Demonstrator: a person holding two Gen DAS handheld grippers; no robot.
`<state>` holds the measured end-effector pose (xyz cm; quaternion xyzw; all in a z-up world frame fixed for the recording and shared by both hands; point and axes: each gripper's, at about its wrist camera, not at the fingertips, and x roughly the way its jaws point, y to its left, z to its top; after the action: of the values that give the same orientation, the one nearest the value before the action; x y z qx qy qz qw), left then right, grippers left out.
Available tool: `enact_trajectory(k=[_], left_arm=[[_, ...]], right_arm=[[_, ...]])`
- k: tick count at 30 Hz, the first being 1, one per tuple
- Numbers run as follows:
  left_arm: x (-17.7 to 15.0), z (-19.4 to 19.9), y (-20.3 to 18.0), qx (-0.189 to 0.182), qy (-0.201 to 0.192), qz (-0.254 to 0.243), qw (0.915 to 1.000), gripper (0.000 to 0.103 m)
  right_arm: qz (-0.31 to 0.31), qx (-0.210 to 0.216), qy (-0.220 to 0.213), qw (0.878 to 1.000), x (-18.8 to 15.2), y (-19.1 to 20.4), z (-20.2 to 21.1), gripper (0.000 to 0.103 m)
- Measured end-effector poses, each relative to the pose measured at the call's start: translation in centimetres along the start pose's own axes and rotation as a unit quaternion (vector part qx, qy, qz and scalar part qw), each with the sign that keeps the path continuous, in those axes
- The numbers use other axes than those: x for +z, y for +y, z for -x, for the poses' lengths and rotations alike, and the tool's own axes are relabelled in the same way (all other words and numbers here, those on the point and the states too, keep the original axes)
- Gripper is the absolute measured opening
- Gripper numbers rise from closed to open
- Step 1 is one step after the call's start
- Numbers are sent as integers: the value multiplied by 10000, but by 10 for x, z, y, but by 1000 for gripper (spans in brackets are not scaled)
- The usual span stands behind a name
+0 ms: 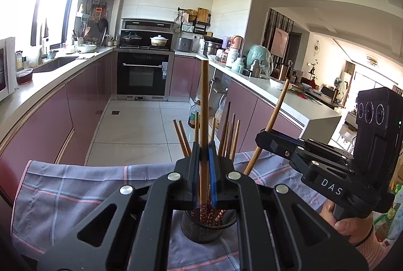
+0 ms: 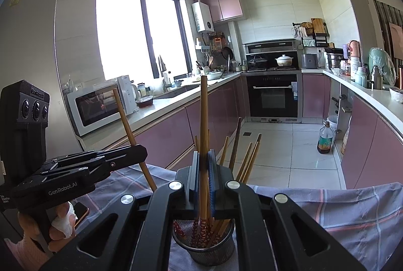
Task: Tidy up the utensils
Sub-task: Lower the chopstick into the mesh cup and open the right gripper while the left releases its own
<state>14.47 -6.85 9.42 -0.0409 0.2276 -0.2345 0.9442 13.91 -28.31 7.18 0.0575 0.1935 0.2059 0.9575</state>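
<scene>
Directly below both grippers stands a mesh holder [image 2: 204, 248] on a checked cloth [image 1: 75, 195], full of chopsticks. Left gripper [image 1: 204, 160] is pressed together on one upright chopstick [image 1: 204, 104], its long axis vertical, plain tip up and patterned end down in the holder. Right gripper [image 2: 203, 165] likewise pinches a single upright chopstick [image 2: 203, 114] with its lower end in the holder. Just beyond the fingers roughly nine or ten loose chopsticks [image 1: 228, 134] fan up and outward from the holder; the exact count is hard to tell.
</scene>
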Motion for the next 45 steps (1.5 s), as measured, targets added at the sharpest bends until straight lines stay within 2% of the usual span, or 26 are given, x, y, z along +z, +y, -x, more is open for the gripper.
enact_trajectory(k=[45], left_arm=[[-18, -78, 36, 38, 880, 12, 9961, 8]], right_arm=[[-301, -55, 570, 9979, -19, -21, -32, 5]])
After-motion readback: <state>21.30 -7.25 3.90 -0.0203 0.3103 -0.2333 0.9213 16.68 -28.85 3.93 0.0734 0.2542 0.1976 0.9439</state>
